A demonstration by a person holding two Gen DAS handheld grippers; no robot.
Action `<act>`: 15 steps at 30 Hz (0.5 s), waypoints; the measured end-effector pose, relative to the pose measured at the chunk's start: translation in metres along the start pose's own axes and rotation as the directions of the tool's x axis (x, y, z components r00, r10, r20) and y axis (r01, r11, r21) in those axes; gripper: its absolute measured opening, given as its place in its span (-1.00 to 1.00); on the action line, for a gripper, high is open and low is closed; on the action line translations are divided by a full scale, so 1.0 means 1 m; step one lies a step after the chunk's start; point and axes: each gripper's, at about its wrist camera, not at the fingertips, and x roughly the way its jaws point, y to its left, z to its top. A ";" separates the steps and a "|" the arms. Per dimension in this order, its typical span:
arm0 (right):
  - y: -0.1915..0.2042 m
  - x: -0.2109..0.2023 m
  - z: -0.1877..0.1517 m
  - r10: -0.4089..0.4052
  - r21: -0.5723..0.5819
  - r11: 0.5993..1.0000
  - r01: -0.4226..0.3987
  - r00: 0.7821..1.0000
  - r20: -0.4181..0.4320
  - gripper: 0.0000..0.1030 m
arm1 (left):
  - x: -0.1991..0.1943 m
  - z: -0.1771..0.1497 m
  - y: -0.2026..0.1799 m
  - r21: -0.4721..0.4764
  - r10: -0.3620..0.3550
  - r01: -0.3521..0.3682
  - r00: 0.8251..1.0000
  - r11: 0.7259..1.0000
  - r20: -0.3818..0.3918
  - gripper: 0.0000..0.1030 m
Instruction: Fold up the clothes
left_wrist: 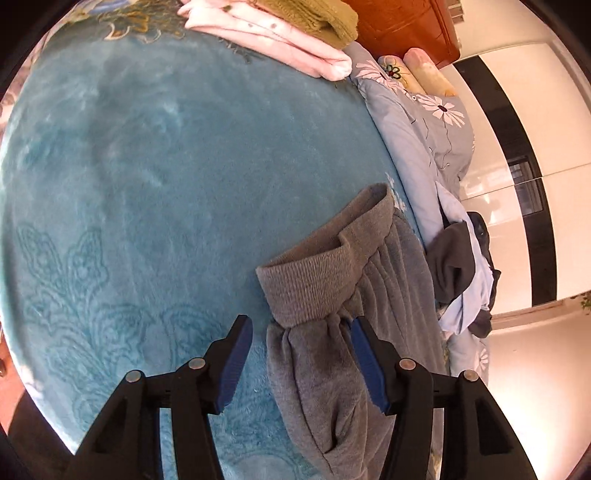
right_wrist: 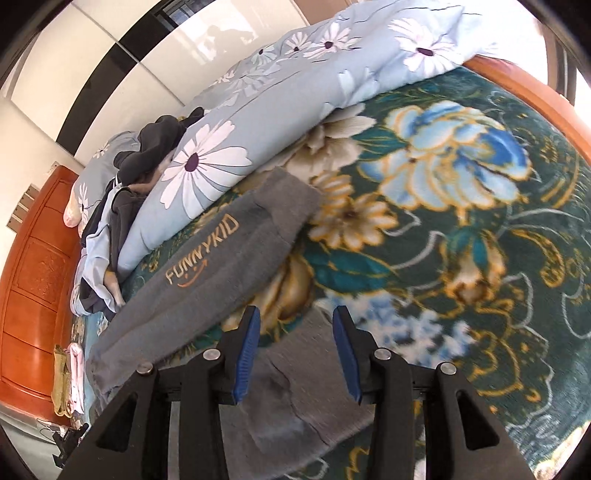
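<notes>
Left gripper [left_wrist: 299, 363] and right gripper [right_wrist: 295, 349] both gape empty over the grey trousers [left_wrist: 332, 332]; soft, floppy, so we'd pinch the ribbed cuff [left_wrist: 310, 284].

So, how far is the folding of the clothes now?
Done: a folded pink garment and an olive one are stacked on the bed. In hand: the grey pants lie on the blanket, legs doubled over; both hand-held grippers, left and right, stand open above them, gripping nothing. Left: finishing these pants, then the dark pile beside the quilt.
</notes>
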 end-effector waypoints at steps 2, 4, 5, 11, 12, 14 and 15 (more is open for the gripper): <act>-0.022 -0.014 -0.012 0.010 0.046 0.999 -0.010 1.000 0.006 -0.18 | 0.003 -0.006 0.000 -0.005 -0.018 0.018 1.000 1.000 -0.005 0.16; -0.045 -0.021 -0.025 0.035 0.094 0.995 -0.035 0.999 0.002 -0.18 | 0.007 -0.011 -0.002 0.007 -0.029 0.029 1.000 1.000 -0.004 0.13; -0.055 -0.021 -0.031 0.053 0.124 0.991 -0.051 0.999 -0.009 -0.18 | 0.009 -0.013 -0.002 0.008 -0.028 0.028 1.000 1.000 -0.008 0.12; -0.086 -0.009 -0.061 0.213 0.271 0.941 -0.203 0.977 -0.007 -0.18 | 0.014 -0.016 -0.002 0.000 -0.007 0.007 1.000 1.000 0.018 -0.18; -0.086 -0.006 -0.062 0.235 0.282 0.933 -0.224 0.972 -0.004 -0.18 | 0.015 -0.016 -0.001 -0.005 -0.001 0.001 1.000 1.000 0.014 -0.22; -0.084 0.001 -0.062 0.278 0.303 0.916 -0.263 0.961 -0.005 -0.18 | 0.016 -0.016 -0.001 -0.017 0.011 -0.011 1.000 1.000 0.015 -0.47; -0.083 0.004 -0.062 0.299 0.313 0.907 -0.282 0.954 -0.005 -0.18 | 0.017 -0.016 -0.001 -0.023 0.016 -0.015 1.000 1.000 0.017 -0.55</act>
